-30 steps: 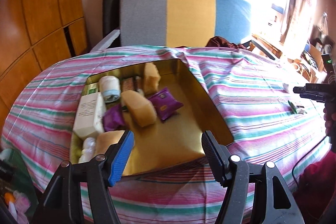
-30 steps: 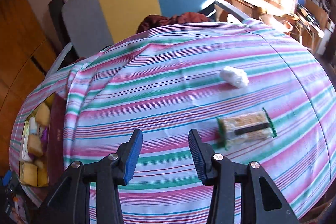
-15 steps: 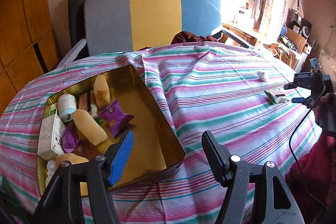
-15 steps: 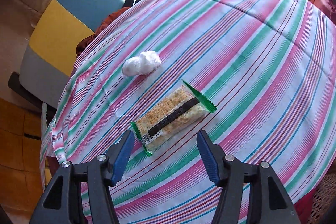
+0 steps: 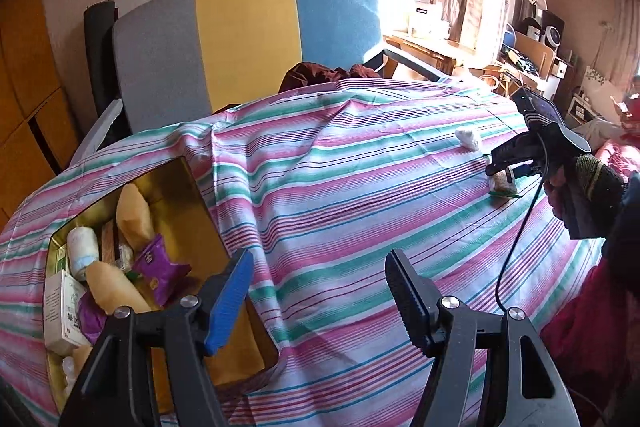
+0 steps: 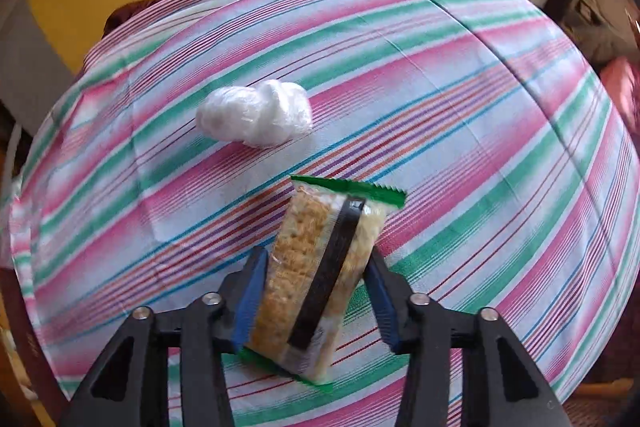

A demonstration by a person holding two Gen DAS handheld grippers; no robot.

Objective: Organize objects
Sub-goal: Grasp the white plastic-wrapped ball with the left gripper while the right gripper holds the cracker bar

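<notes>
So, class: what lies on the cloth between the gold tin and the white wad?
Nothing: in the left wrist view, only bare striped tablecloth runs from the gold tin to the white wad.

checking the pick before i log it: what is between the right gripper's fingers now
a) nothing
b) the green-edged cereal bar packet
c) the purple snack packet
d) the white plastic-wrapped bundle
b: in the right wrist view the right gripper has its jaws closed on the green-edged cereal bar packet, while the white plastic-wrapped bundle lies apart on the striped cloth.
</notes>
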